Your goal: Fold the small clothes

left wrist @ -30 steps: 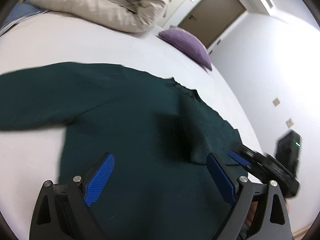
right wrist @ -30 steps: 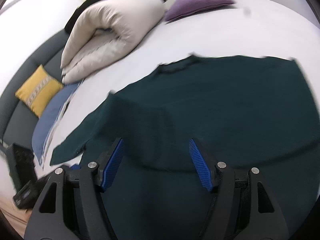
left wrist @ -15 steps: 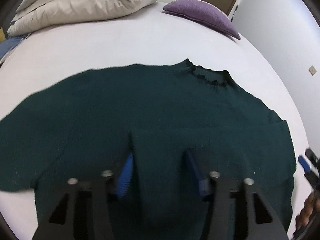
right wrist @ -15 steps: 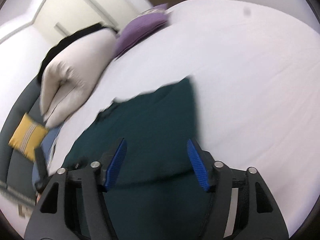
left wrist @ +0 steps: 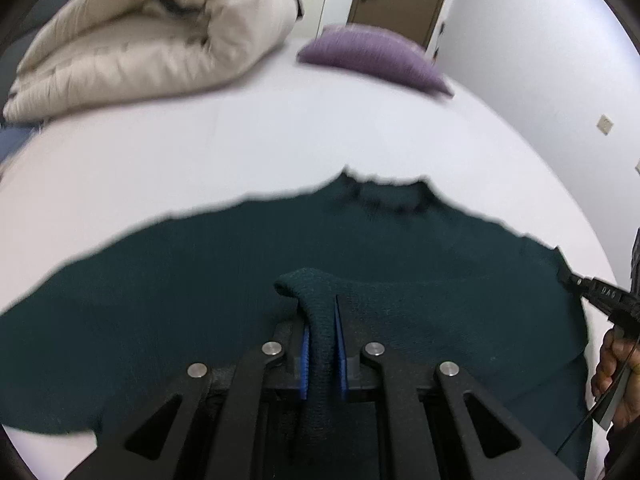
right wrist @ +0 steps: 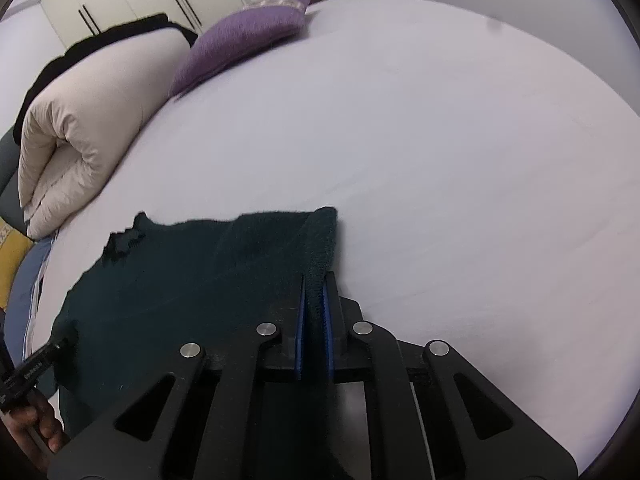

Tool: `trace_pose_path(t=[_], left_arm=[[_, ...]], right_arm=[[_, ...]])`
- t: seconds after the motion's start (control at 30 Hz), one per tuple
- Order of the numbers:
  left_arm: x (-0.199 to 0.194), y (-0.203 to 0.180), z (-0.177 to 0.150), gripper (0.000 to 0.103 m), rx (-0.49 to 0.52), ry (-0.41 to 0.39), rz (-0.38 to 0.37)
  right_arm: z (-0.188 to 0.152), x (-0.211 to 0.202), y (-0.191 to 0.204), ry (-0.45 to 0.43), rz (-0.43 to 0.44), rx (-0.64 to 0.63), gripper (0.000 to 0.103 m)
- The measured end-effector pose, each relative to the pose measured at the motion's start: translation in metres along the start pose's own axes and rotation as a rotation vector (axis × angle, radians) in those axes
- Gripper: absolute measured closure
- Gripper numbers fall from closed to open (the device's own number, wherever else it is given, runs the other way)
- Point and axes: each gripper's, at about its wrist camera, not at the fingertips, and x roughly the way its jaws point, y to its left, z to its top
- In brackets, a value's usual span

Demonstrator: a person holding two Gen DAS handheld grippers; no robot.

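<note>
Gripping: left claw and right claw, jaws just closed, pinch green sweater folds on bed. Step: fold begun. Next, likely: lift both together, carry edge toward collar.

You get soft, even indoor light in both views, with no hard shadows on the white bed sheet. The dark green sweater reads nearly black, its knit barely resolved. Its neckline edge and the purple cushion smear with motion blur. Fisheye bending grows outward, and black vignette fills the corners, heaviest at 2 and 10 o'clock.
</note>
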Motion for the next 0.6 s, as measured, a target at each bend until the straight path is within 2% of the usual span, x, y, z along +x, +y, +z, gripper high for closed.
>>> trace_pose_path(t=[0.1,0.13,0.2,0.23,0.33,0.43,0.47,0.53,0.6], left_arm=[[-0.007,-0.002,0.008,0.092,0.004,-0.074,-0.009],[-0.002,-0.001,0.008,0.091,0.001,-0.074,-0.007],[0.027,0.009,0.002,0.091,0.000,-0.010,0.029],[0.042,0.015,-0.006,0.089,-0.011,0.028,0.039],[0.044,0.017,-0.014,0.084,-0.010,-0.013,0.026],[0.040,0.019,-0.014,0.074,-0.016,-0.013,0.029],[0.038,0.020,-0.014,0.067,-0.017,-0.016,0.032],[0.033,0.023,-0.018,0.056,-0.027,-0.024,0.044],[0.027,0.025,-0.023,0.054,-0.039,-0.030,0.044]], right_arm=[[-0.003,-0.013,-0.006,-0.051,0.029,0.026,0.097],[-0.004,-0.012,-0.005,-0.059,0.038,0.036,0.097],[-0.007,0.000,-0.007,-0.054,0.037,0.060,0.097],[-0.010,0.011,-0.014,-0.023,0.035,0.070,0.097],[-0.012,0.014,-0.021,-0.037,0.059,0.076,0.098],[-0.006,0.011,-0.024,-0.012,0.071,0.086,0.094],[-0.007,0.008,-0.023,-0.014,0.059,0.101,0.087],[-0.008,-0.011,-0.021,-0.064,-0.016,0.127,0.083],[-0.013,-0.031,-0.011,-0.119,-0.005,0.112,0.083]])
